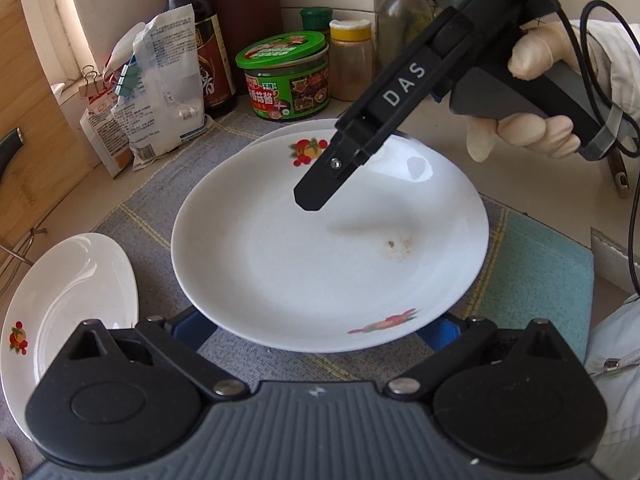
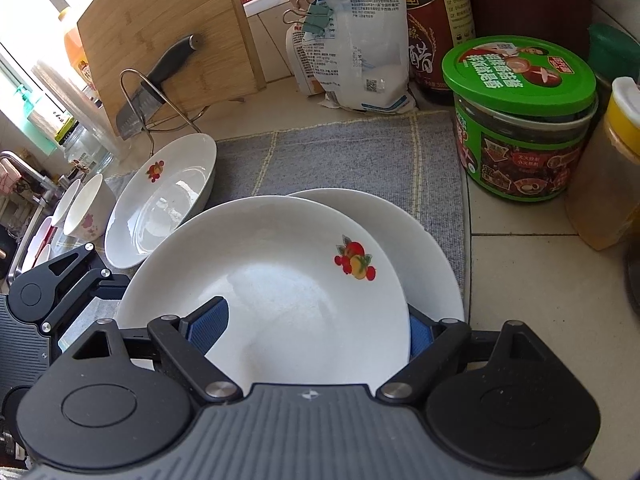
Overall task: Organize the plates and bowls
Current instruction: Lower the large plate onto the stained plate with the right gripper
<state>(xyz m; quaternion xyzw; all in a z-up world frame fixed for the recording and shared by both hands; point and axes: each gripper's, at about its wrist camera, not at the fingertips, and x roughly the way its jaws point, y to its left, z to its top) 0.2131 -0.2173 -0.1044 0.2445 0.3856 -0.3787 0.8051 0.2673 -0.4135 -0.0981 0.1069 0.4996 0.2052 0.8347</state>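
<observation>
On the cluttered tabletop (image 2: pixel 520 280), both tongs are sitting open around the top plate (image 1: pixel 320 256); next, stacking the left plate (image 1: pixel 68 292).

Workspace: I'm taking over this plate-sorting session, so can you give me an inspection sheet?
Surface: grey mat on a tiled counter.
Job's things: top plate, with brown specks, lies on a second plate; third plate beside them; bowls beyond it.
Clutter: green-lidded jar, clipped bag, dark bottle, knife in a rack by the cutting board.
Grippers: left gripper and right gripper are open, jaws spread wide at the top plate's rim.
Cables: black cable loops from the right gripper's handle.
Surroundings: faucet, bright window.
</observation>
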